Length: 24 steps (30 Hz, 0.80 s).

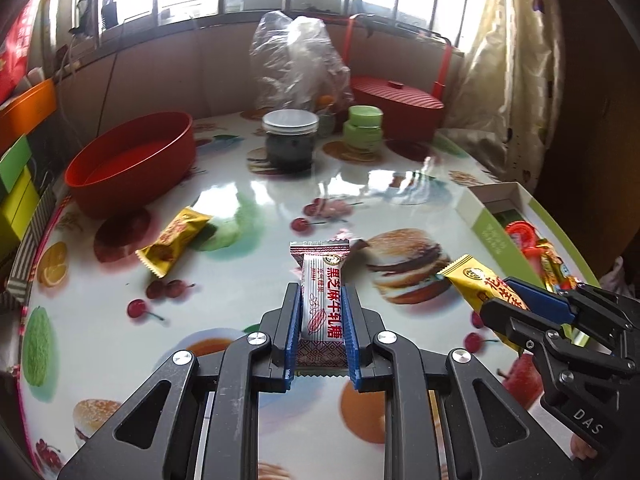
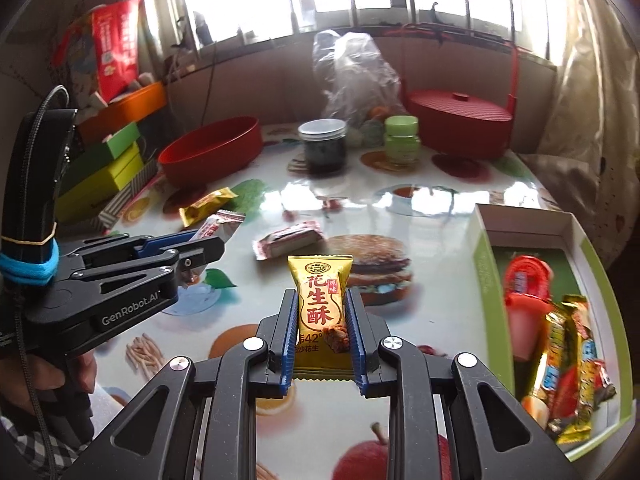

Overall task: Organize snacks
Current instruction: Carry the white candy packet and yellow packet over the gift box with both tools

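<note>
I am holding one snack in each gripper. The left gripper (image 1: 320, 316) is clamping the white sesame nougat packet (image 1: 320, 296) by its long edges, clear of the table (image 1: 240, 200). The right gripper (image 2: 323, 320) is pinching the gold peanut crisp packet (image 2: 322, 304) likewise. I am gripping them edgewise so they drop flat into the green-rimmed box (image 2: 484, 264), where other snacks are lying.
</note>
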Each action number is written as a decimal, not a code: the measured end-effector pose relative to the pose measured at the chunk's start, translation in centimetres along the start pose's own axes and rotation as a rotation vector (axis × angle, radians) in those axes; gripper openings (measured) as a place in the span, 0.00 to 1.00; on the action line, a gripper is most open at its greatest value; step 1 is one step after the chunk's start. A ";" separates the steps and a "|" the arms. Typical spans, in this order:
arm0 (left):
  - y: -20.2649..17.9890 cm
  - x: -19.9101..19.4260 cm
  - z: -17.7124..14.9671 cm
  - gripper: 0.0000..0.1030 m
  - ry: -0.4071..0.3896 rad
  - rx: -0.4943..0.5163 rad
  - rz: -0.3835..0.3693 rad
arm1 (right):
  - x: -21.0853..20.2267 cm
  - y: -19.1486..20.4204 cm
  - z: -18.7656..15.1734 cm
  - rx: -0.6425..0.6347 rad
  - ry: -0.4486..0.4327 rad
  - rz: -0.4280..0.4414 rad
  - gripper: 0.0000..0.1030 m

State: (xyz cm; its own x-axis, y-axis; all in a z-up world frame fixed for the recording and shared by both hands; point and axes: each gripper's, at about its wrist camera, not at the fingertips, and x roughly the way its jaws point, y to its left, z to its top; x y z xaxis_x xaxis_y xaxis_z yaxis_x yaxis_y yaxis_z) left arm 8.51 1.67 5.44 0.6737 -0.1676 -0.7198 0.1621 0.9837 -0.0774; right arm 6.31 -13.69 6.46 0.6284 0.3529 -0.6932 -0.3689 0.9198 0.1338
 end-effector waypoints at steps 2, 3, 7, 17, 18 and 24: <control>-0.7 -0.1 0.1 0.20 -0.001 0.009 -0.010 | -0.5 -0.6 -0.2 0.008 -0.004 -0.013 0.22; -1.0 -0.1 0.2 0.20 -0.002 0.013 -0.016 | -0.7 -0.8 -0.3 0.012 -0.007 -0.017 0.22; -2.3 -0.2 0.4 0.20 -0.006 0.033 -0.034 | -1.6 -1.6 -0.6 0.027 -0.018 -0.035 0.22; -5.9 -0.1 1.1 0.20 -0.011 0.085 -0.088 | -3.5 -4.1 -1.2 0.070 -0.039 -0.085 0.22; -6.2 0.0 1.1 0.20 -0.011 0.089 -0.092 | -3.7 -4.3 -1.2 0.075 -0.041 -0.090 0.22; -8.1 0.1 1.6 0.20 -0.014 0.112 -0.124 | -4.6 -5.7 -1.7 0.100 -0.048 -0.117 0.22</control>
State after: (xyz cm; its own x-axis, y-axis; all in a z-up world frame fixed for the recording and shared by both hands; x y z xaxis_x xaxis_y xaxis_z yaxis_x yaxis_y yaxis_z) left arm 8.37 -6.45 7.10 0.6535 -0.2891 -0.6995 0.3238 0.9421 -0.0869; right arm 4.35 -20.85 7.73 0.6958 0.2476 -0.6742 -0.2229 0.9668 0.1250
